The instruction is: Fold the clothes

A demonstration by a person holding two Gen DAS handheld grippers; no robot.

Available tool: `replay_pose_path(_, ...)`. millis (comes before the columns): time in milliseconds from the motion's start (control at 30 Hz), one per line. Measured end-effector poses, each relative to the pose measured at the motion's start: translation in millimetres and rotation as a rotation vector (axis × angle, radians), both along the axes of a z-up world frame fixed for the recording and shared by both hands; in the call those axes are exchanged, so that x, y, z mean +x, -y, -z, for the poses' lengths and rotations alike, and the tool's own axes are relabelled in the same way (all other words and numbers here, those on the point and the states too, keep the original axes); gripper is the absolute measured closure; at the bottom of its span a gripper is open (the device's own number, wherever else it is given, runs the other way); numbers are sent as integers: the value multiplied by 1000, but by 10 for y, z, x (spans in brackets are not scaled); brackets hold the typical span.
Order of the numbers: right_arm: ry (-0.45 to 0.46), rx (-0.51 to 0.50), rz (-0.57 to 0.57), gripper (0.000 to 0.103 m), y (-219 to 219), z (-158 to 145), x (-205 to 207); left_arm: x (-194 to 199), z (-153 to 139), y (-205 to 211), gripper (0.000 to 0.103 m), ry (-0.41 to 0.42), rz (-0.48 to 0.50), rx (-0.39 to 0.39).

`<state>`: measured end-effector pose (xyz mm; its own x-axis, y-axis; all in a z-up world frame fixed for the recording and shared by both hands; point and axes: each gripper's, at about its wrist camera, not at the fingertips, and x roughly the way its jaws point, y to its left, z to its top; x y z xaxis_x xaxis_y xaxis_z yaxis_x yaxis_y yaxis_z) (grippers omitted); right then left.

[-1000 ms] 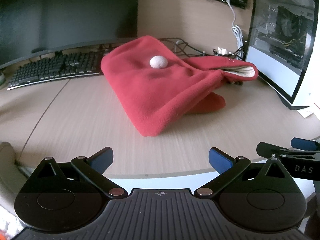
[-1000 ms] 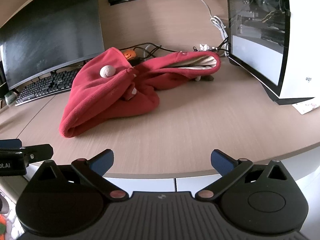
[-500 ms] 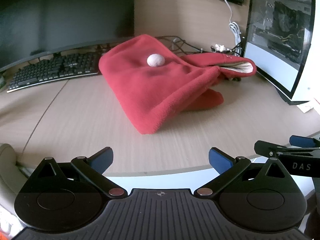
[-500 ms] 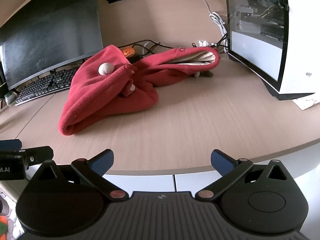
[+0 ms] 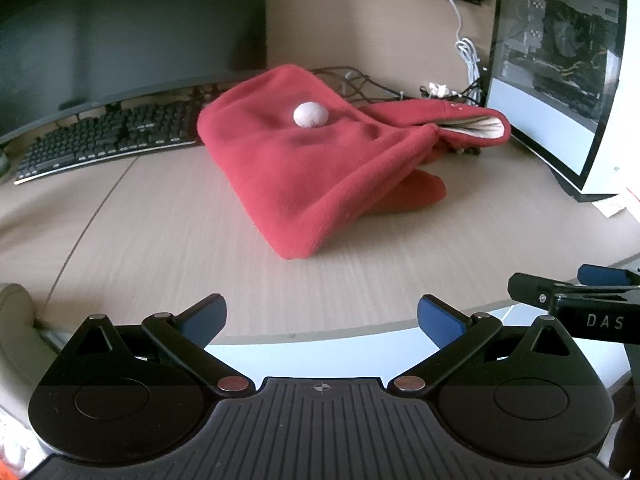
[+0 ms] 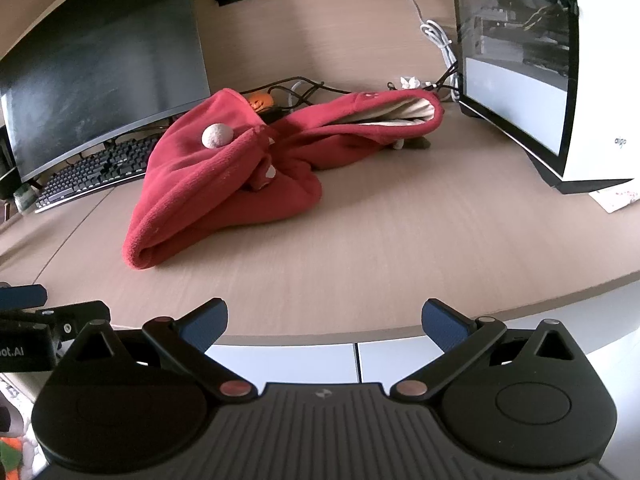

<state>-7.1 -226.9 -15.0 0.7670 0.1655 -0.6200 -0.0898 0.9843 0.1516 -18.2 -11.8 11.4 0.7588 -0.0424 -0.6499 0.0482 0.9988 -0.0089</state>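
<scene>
Wrist camera placement, both views

Each camera looks forward from the near edge of the light wood-grain surface [image 5: 168, 216]; both share the crumpled red fleece garment [image 5: 304, 168] [image 6: 224, 184].

A pale wood-grain table [image 5: 168, 216] meets a matching wall [image 5: 360, 20]; dark monitor [image 5: 120, 40], keyboard [image 5: 108, 140], and white computer case [image 6: 600, 80] line it.

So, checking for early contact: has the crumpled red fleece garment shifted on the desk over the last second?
No. The red fleece garment keeps its place beside the black keyboard; both grippers hang open, short of it.
</scene>
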Motion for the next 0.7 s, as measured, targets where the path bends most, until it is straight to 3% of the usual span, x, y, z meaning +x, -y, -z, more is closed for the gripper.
replay_pose_path(700, 7, -5, -2, 0, -26, -6, -45, -56, 12, -46, 0, -2, 1, 6)
